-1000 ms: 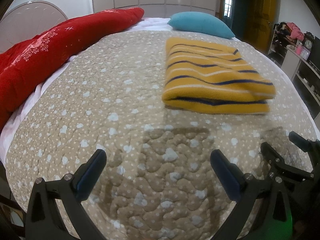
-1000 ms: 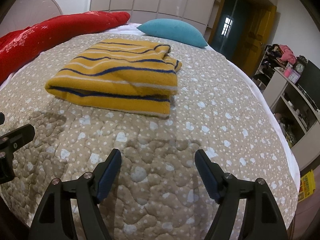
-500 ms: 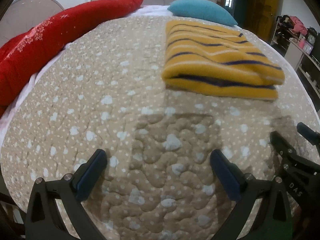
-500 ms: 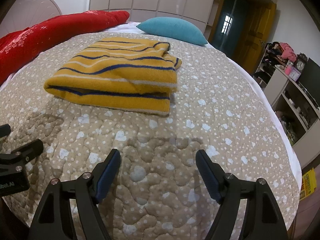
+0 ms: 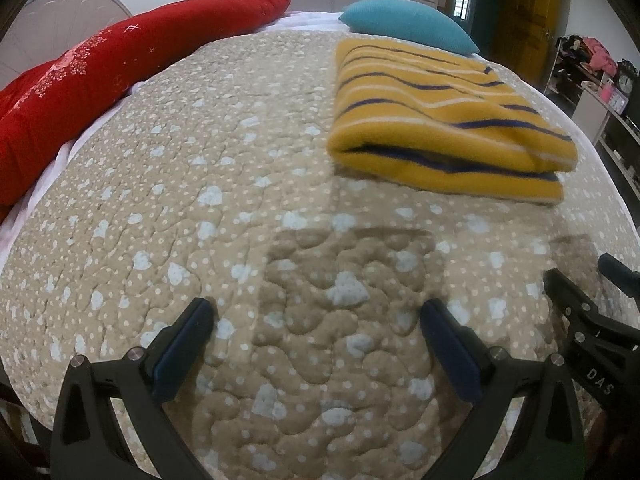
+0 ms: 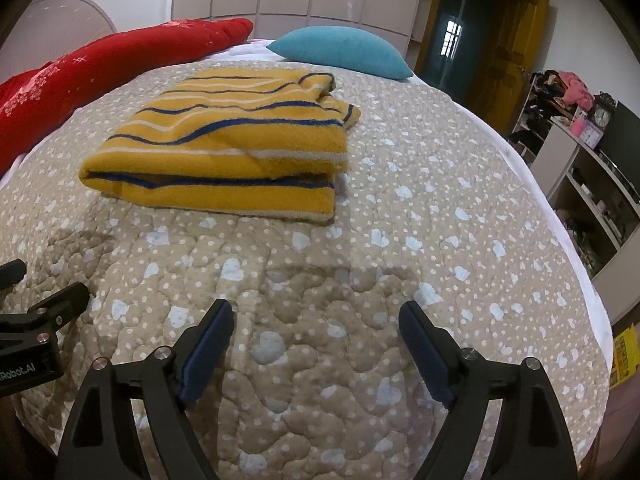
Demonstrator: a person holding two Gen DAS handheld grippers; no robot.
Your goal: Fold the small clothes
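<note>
Basically folded: striped top (image 6: 224,148) lies mid-bed on the quilt (image 6: 360,248), ahead of both tools. Left gripper (image 5: 318,334) empty, spread wide; right gripper (image 6: 316,330) empty, jaws opening. Leave it alone; don't snag its near edge.

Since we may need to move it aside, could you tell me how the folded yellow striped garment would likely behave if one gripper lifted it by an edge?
The yellow striped garment looks like thick, fuzzy knit, so it is probably floppy. Its stacked layers lie loose, so an edge lift would likely unfold it. Pushed across the quilt, it may bunch rather than slide.
</note>
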